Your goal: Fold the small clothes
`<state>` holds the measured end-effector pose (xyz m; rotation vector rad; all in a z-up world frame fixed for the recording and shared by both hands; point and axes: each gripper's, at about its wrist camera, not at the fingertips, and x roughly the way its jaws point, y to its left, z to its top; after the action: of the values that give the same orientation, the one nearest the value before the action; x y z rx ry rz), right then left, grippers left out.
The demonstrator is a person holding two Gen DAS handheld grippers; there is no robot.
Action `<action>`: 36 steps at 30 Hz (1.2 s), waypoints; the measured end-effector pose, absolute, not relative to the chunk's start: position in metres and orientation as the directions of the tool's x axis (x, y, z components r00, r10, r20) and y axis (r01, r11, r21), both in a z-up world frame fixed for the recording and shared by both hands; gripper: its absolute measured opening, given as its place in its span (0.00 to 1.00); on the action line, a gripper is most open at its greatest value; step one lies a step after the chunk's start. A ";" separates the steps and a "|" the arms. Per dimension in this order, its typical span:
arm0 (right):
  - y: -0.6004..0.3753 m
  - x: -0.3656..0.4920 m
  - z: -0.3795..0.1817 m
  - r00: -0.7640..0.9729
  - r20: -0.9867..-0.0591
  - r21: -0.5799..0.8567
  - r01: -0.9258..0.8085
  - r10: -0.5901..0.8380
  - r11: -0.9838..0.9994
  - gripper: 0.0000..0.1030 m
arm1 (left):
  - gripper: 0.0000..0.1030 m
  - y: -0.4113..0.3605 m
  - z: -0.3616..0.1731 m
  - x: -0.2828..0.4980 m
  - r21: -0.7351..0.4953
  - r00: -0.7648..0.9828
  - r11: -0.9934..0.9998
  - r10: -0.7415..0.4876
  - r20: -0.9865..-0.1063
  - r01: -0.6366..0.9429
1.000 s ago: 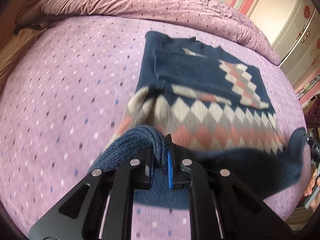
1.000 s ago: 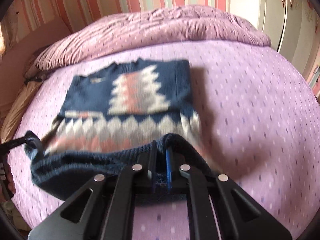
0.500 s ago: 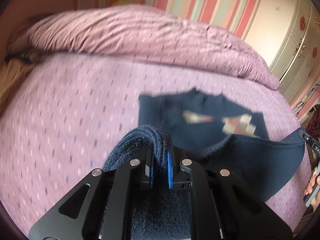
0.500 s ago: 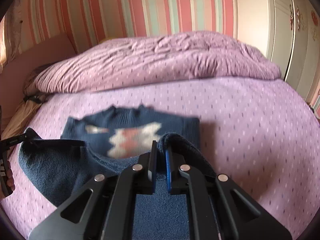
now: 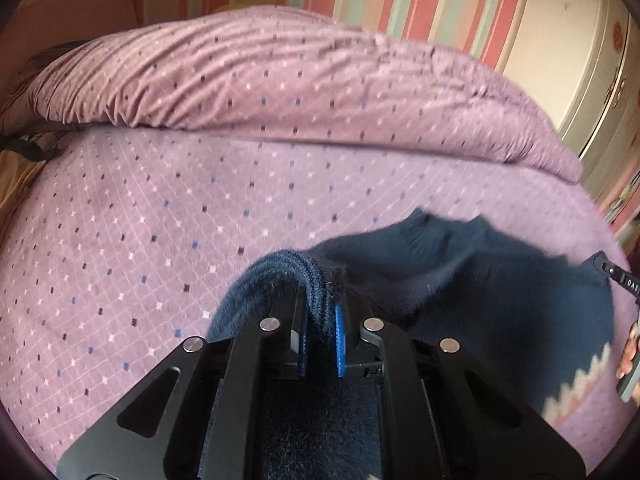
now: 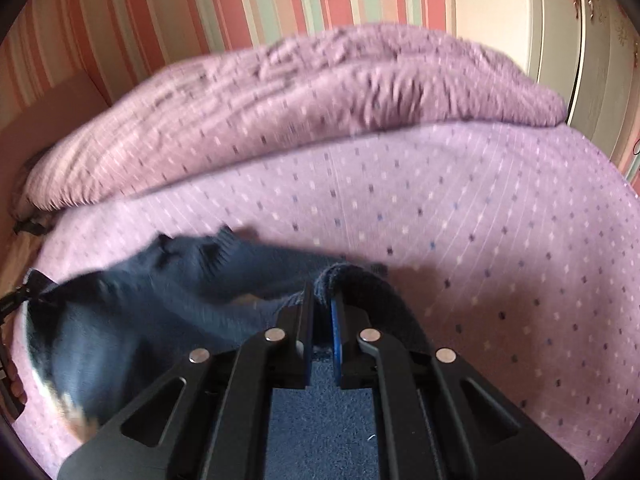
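Observation:
A small navy knit sweater [image 5: 500, 292] with a pink, grey and cream diamond pattern lies on the purple dotted bedspread [image 5: 140, 220]. My left gripper [image 5: 318, 312] is shut on the sweater's left hem corner. My right gripper [image 6: 320, 304] is shut on the right hem corner of the sweater [image 6: 140, 312]. Both hold the hem raised, with its plain navy back stretched between them over the collar end. The collar [image 5: 424, 224] lies flat on the bed. Most of the pattern is hidden under the raised cloth.
A rolled duvet [image 5: 280, 76] in the same purple fabric lies along the far side of the bed. Behind it is a striped pink wall [image 6: 248, 4], with a white wardrobe [image 5: 580, 60] at the right. The other gripper's tip [image 5: 616, 276] shows at the right edge.
Both grippers have carried the hem up and forward over the sweater toward the collar. The patterned front, visible a second ago, is now mostly covered by the navy back.

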<state>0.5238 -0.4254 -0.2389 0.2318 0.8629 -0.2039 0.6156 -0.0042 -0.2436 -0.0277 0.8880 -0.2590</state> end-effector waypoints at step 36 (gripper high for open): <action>-0.401 0.495 -0.222 0.735 -0.670 0.046 0.178 -0.102 0.983 0.68 | 0.97 -0.027 -0.275 0.640 -0.095 0.544 0.960 -0.230 -0.807 0.264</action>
<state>0.4946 -0.4006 -0.2222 0.1100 0.7295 -0.1543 0.6401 -0.0273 -0.2749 0.0390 0.9511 -0.2928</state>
